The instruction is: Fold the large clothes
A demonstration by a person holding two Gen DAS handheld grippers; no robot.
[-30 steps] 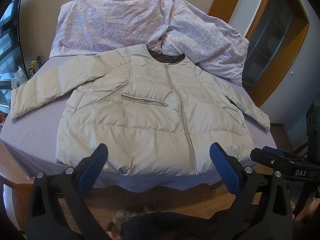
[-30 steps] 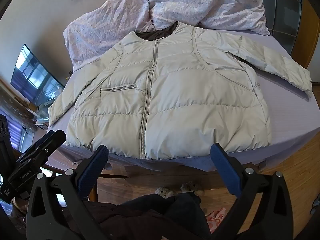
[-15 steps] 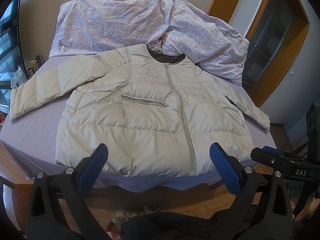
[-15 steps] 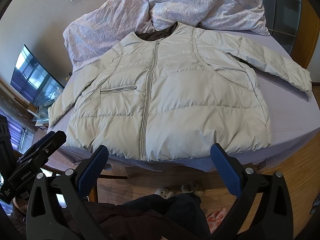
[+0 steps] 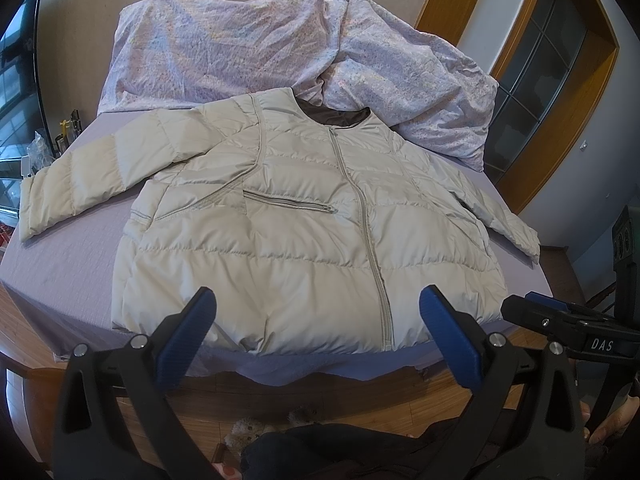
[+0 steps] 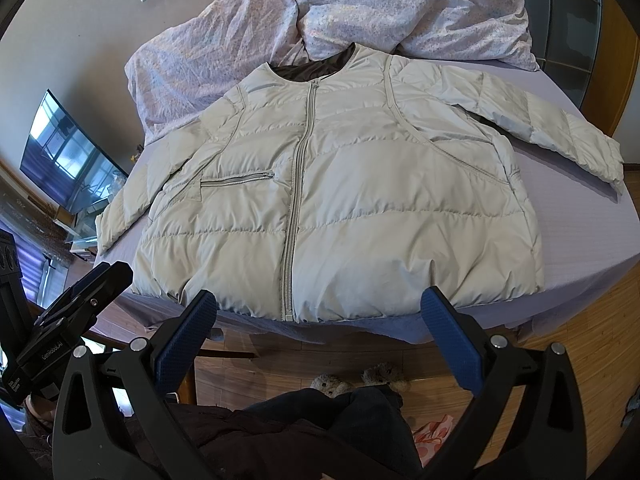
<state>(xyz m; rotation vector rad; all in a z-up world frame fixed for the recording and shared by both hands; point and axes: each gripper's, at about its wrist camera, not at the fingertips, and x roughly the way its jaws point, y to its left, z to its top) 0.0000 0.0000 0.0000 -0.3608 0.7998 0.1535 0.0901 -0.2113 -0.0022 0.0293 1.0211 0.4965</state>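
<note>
- left black gripper with blue pads [image 5: 316, 322]: jaws wide, holding nothing, hovering off bed's near edge; same pose as a second ago
- right black gripper with blue pads [image 6: 318, 324]: jaws wide, holding nothing, also short of the hem; unchanged
- no shift in scene versus earlier frames
- cream quilted puffer jacket [image 5: 304, 236]: flat, front up, zipped, unfolded, sleeves spread to both sides, hem at near edge, brown lining at collar
- jacket lies on lilac bedsheet [image 5: 68, 268]
- rumpled floral lilac duvet [image 5: 248, 48] bunched behind collar, touching it
- dark TV screen [image 6: 70, 152] beside bed
</note>
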